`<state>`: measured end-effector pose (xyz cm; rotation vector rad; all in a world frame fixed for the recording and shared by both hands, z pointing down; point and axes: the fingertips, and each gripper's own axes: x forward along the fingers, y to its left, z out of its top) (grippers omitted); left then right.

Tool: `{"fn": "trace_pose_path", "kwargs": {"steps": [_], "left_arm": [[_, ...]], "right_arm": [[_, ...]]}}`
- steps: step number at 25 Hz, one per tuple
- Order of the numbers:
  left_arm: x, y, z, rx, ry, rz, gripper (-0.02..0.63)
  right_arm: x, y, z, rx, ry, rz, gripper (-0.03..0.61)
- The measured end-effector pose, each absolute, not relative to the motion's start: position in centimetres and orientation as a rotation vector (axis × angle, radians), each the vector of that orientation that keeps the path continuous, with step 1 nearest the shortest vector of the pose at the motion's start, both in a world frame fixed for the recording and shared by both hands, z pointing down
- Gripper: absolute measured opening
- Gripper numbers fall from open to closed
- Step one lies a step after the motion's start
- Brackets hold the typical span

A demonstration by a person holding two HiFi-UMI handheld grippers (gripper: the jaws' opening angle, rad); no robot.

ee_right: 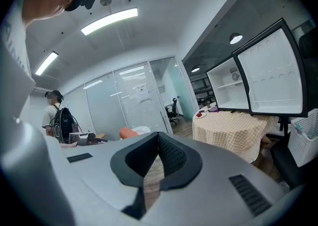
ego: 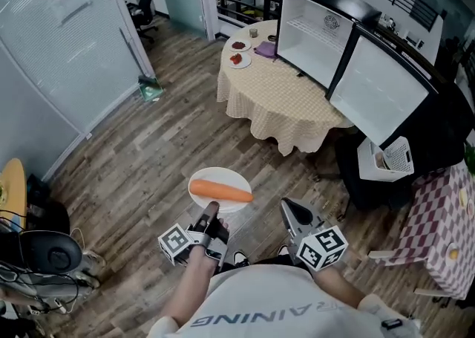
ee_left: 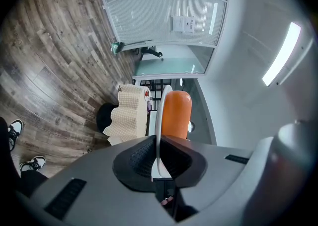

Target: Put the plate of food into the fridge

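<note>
A white plate (ego: 215,180) carrying a long orange carrot (ego: 223,192) hangs in the air over the wood floor, and my left gripper (ego: 212,212) is shut on its near rim. In the left gripper view the plate's edge (ee_left: 160,113) stands pinched between the pads, with the carrot (ee_left: 176,115) just beyond them. To its right my right gripper (ego: 291,209) is shut and holds nothing; its tips (ee_right: 159,138) meet. The white fridge (ego: 315,32) stands open behind the round table, with its door (ego: 378,88) swung to the right. The fridge (ee_right: 228,88) also shows in the right gripper view.
A round table with a checked cloth (ego: 278,102) stands ahead, bearing small dishes (ego: 239,59) and a purple item (ego: 266,49). A white basket (ego: 393,157) sits by a dark counter on the right. A glass wall (ego: 59,47) runs along the left. A person with a backpack (ee_right: 58,118) stands far off.
</note>
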<state>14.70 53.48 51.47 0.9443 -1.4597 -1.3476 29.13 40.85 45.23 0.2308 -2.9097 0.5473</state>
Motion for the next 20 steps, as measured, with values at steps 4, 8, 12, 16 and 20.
{"fn": "trace_pose_path", "kwargs": {"steps": [4,8,12,16,20], "left_arm": [[12.4,54.9,51.7,0.956,-1.473,-1.348,0.026],[10.8,55.3,51.4,0.963,-1.472,-1.371,0.026],[9.9,54.9,51.5,0.957,-1.455,-1.381,0.026],[9.1,53.6,51.7,0.953,-1.449,-1.375,0.025],[7.6,51.9,52.4,0.935,-1.460,-1.350,0.026]], "right_arm": [[27.0,42.2,45.7,0.223,-2.906,0.545,0.021],[25.8,42.6,45.8,0.215,-2.896,0.531,0.021],[24.5,42.3,45.8,0.230,-2.888,0.527,0.021],[23.2,41.3,46.0,0.229,-2.889,0.531,0.021],[21.6,39.2,46.6,0.238,-2.886,0.550,0.021]]}}
